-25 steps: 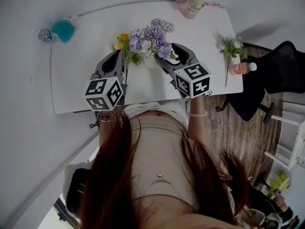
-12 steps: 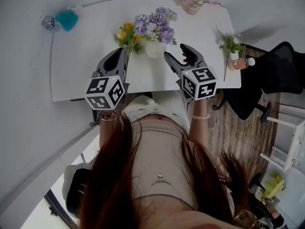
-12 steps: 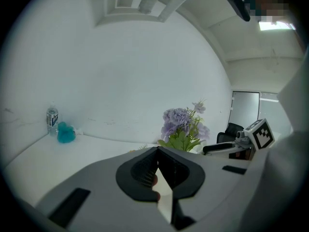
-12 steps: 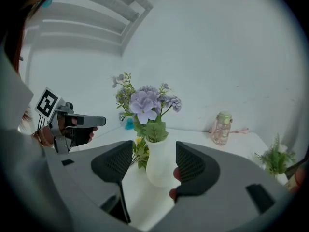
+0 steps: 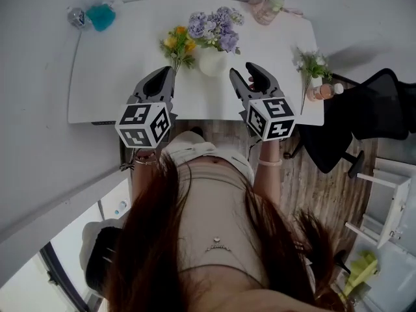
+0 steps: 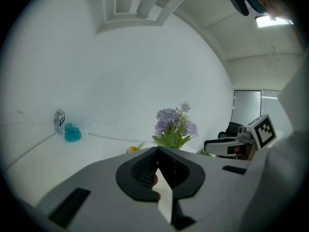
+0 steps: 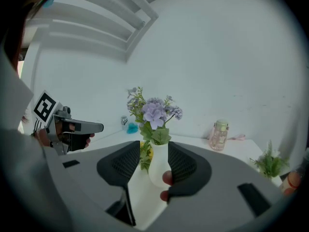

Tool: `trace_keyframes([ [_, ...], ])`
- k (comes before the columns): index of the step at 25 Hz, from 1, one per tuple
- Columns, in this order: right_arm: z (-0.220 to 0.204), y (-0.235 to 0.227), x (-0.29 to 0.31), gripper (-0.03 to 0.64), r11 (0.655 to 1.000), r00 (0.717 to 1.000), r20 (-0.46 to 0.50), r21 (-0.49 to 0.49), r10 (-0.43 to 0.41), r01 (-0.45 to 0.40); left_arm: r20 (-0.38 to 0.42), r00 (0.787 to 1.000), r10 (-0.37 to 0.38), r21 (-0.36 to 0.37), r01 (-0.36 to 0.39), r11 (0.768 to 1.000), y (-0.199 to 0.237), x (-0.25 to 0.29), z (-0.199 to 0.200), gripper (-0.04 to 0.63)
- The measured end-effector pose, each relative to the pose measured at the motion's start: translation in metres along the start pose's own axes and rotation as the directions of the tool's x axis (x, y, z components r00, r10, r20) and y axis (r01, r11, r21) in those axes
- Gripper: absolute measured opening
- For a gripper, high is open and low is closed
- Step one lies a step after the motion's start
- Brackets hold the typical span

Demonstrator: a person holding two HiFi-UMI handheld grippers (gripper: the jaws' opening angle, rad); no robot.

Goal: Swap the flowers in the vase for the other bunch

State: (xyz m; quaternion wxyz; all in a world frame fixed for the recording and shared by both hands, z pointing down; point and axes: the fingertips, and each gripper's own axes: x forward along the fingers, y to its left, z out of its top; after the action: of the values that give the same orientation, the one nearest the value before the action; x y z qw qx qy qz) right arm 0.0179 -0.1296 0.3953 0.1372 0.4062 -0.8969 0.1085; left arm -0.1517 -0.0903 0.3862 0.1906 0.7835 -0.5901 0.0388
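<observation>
A white vase with purple flowers stands upright mid-table. A yellow-orange bunch lies on the table just left of it. My left gripper is shut and empty, short of the yellow bunch near the front edge. My right gripper is open with its jaws closing and nothing between them. It is apart from the vase, to the vase's right and nearer me. In the right gripper view the vase and purple flowers show beyond the jaws. In the left gripper view the purple flowers rise past the shut jaws.
The white table also carries a green sprig and a pink bottle at its right end. A pink jar is at the back, a water bottle and a teal object at the back left. A black chair stands at the right.
Both grippers have drawn back from the flowers toward the table's near edge. The right gripper has come away from the vase and its jaws have narrowed.
</observation>
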Motion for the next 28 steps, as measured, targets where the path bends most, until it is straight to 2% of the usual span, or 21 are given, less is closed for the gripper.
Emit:
trace_keyframes([
  [13,-0.001,0.006,-0.07,0.092,0.998,0.996,0.076,0.04,0.042,-0.045,0.008,0.999,0.05,-0.005,-0.05,0.999,-0.06,-0.05,-0.02,0.003],
  [21,-0.01,0.02,-0.116,0.073,0.996,0.992,0.103,0.038,0.073,-0.077,0.004,0.998,0.06,-0.001,-0.06,0.998,-0.099,-0.08,-0.038,0.003],
  [28,-0.007,0.021,-0.161,0.051,0.997,0.982,0.179,0.032,0.061,-0.068,0.006,0.999,0.051,0.017,-0.051,0.999,-0.138,-0.1,-0.044,0.003],
])
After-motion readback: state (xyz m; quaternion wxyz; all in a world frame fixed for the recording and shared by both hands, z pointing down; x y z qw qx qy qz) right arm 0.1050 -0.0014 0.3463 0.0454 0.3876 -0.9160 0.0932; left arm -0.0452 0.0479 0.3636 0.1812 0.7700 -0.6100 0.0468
